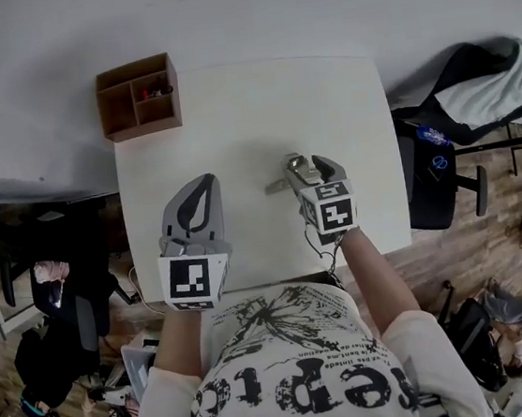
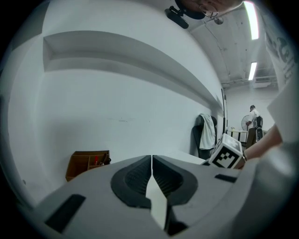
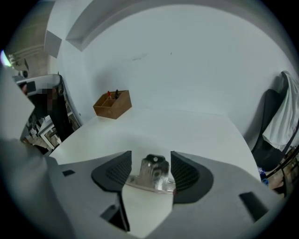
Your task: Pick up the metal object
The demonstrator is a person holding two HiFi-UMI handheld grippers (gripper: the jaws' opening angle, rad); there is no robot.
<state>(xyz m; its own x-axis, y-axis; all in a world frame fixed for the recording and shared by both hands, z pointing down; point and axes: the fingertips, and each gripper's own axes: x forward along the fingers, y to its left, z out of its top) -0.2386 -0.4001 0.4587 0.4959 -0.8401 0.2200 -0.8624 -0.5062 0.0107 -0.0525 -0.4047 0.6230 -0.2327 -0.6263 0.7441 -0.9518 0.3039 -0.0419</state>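
Note:
A shiny metal object (image 1: 287, 175) lies on the white table (image 1: 249, 110), right of centre. My right gripper (image 1: 309, 169) is set down around it. In the right gripper view the metal object (image 3: 154, 173) sits between the two dark pads, with a small gap on each side; the right gripper (image 3: 151, 164) is open. My left gripper (image 1: 199, 199) rests on the table to the left, away from the object. Its jaws meet in a thin line in the left gripper view, so the left gripper (image 2: 152, 162) is shut and holds nothing.
A brown wooden organizer (image 1: 139, 97) with a few pens stands at the table's far left corner. A dark chair draped with a jacket (image 1: 473, 92) stands beyond the table's right edge. A white wall runs behind the table. Clutter covers the floor at the left.

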